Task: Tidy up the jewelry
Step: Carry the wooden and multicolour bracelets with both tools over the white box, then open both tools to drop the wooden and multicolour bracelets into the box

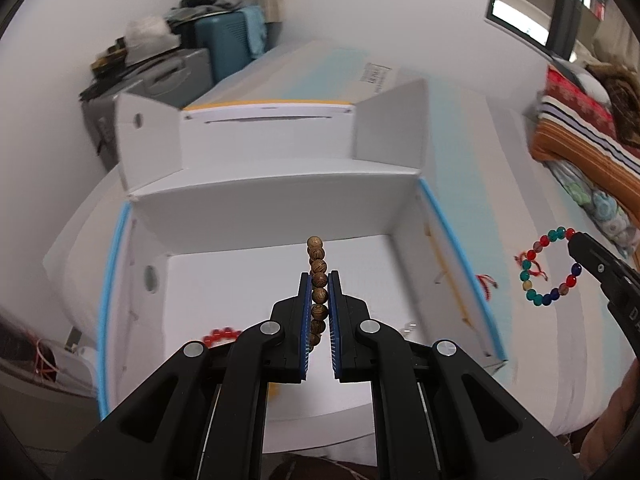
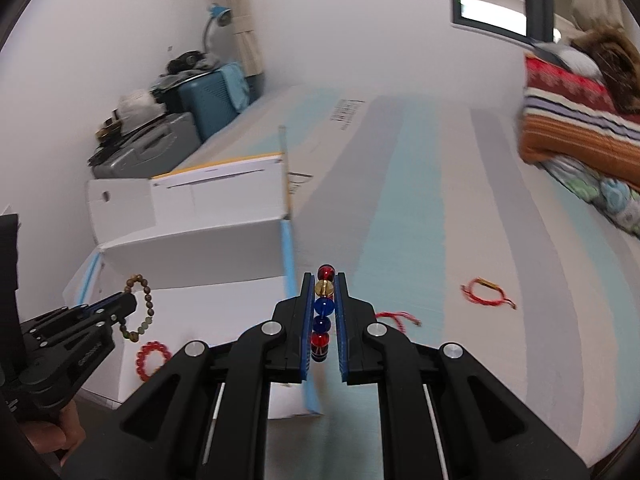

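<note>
Jaws, both units: closed on beadwork. Left gripper (image 1: 319, 280) pinches a bracelet of round brown wood-grain beads (image 1: 317, 264); right gripper (image 2: 324, 280) pinches a bracelet of glossy red, blue, teal and amber glass beads (image 2: 323, 308).

Location: the wooden bracelet hangs over the open white cardboard box with pale blue edging (image 1: 106, 280). The glass-bead bracelet, seen as a full loop from the left camera (image 1: 548, 268), hangs just outside the box's right wall, above the striped grey-and-aqua bed cover (image 2: 420, 200).

Already in the box: one small bracelet of red beads (image 2: 150, 358) on the white floor.

Not yet collected: two thin red cord bracelets, one with a small gold tube (image 2: 486, 292), one near the box's right wall (image 2: 398, 318), both lying on the cover.

Handling advice, as judged: bring each loop well inside the walls and low to the floor before letting go, so the beads settle rather than bounce or roll. Release clear of the red bracelet, and keep the two loops apart so strands do not tangle. The right unit must first cross the blue-edged wall; lift the dangling loop over it.

Appearance: wooden beads matte, streaked, evenly sized, strung tight. Glass beads translucent, mixed in colour, with a frayed red thread tail.
</note>
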